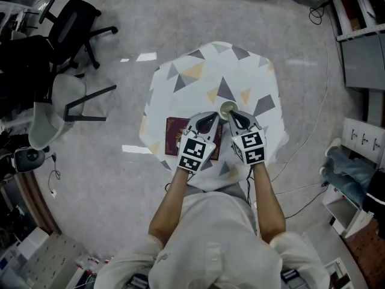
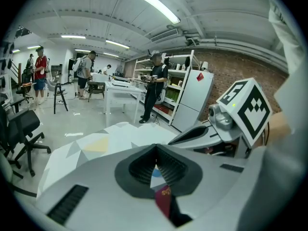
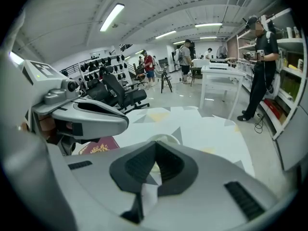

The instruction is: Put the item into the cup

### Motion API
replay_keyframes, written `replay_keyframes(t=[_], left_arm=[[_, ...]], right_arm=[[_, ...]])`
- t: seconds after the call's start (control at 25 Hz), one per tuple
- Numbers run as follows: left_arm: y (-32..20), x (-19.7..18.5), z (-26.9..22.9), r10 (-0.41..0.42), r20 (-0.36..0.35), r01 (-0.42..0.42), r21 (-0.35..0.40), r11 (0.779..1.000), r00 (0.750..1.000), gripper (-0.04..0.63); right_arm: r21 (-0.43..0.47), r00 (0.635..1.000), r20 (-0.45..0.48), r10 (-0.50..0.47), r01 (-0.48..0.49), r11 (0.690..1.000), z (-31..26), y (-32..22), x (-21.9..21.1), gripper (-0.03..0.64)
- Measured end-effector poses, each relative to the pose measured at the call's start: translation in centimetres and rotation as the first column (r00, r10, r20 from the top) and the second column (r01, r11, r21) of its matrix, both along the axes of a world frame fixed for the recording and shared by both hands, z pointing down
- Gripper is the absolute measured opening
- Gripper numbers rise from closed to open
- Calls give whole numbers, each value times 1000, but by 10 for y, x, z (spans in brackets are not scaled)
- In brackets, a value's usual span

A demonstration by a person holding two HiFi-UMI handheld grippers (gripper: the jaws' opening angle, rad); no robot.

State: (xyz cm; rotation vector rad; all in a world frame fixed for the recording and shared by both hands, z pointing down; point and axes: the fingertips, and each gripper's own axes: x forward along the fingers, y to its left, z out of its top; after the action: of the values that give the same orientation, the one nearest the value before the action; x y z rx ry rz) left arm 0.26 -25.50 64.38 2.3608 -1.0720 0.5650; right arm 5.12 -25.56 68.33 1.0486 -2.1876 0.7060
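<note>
A small pale cup [image 1: 227, 108] stands on the patterned tablecloth [image 1: 210, 65], just beyond both gripper tips. My left gripper [image 1: 209, 118] is shut, its tip just left of the cup, and I see nothing between its pads. My right gripper [image 1: 234, 117] is also shut, close on the cup's right. A maroon booklet [image 1: 175, 133] with a gold crest lies flat under the left gripper. The right gripper view shows the cup's rim [image 3: 164, 138] over the closed right gripper [image 3: 155, 159], with the booklet [image 3: 99, 147] at left. The left gripper [image 2: 155, 161] hovers above the booklet [image 2: 163, 197].
The table is small, with cloth hanging over its edges. A black office chair [image 1: 72, 23] and a grey chair [image 1: 57, 104] stand on the floor at left. Shelves and cables [image 1: 361, 71] are at right. People stand far off in the room.
</note>
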Motion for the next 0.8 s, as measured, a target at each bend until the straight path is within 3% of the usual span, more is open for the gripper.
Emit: replay_keyframes(t=[0.8], left_arm=[[4,3,4,9,-4,-9,-18,1000,1000,14]], right_arm=[[-63,997,-62,-41,37,997,20,4,-6,8]])
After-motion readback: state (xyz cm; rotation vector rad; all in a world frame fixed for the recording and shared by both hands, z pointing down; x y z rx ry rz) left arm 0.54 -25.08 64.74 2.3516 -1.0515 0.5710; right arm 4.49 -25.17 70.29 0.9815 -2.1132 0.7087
